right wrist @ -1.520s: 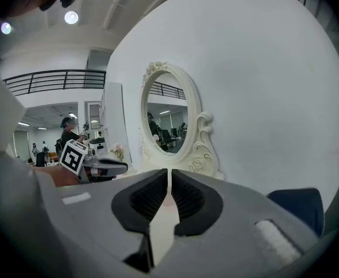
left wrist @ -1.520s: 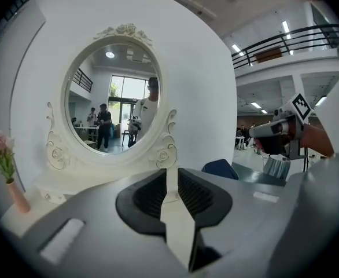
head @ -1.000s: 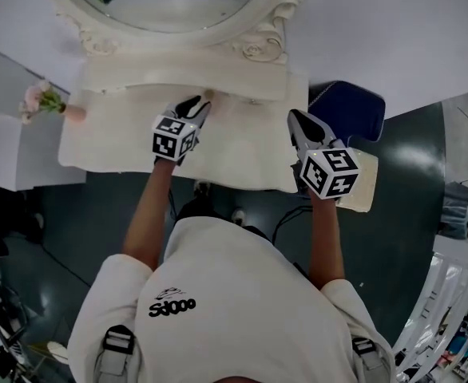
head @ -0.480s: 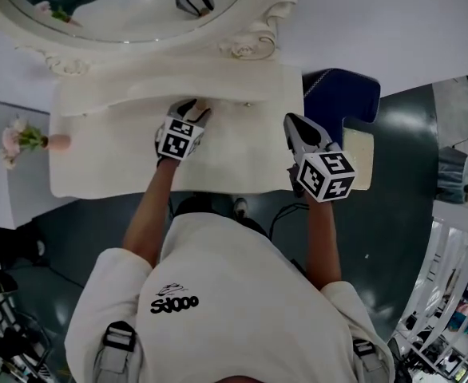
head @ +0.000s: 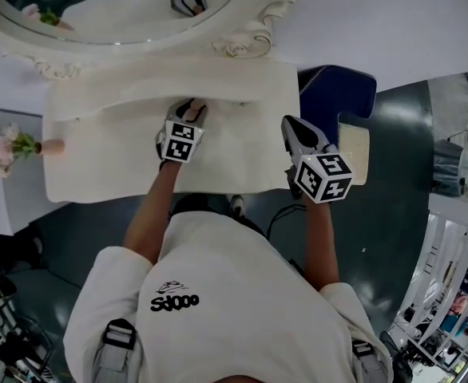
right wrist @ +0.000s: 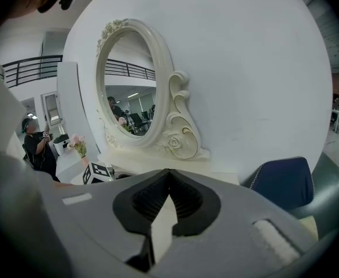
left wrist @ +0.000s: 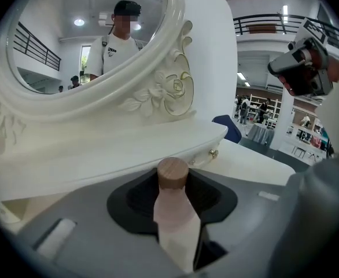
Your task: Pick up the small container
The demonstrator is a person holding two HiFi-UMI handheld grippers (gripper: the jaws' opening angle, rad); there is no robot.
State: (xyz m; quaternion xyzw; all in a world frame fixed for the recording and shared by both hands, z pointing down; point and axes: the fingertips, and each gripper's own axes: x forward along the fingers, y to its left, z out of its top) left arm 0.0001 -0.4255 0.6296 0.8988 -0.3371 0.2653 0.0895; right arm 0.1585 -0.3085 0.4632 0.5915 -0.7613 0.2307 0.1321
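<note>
Tongs on the left [head: 190, 110], just closing, pinch a small pink wooden-capped bottle [left wrist: 173, 216] over the worktop [head: 246, 154]. Right tongs [right wrist: 168, 177] are pressed together, empty.

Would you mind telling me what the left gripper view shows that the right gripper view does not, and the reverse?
Only the left gripper view: the small container, pink with a wooden cap, between the left tool's jaws, which have just been closing. Only the right gripper view: the right tool's jaws together on nothing, and pink flowers. Both: the ornate white mirror and the dressing table.
</note>
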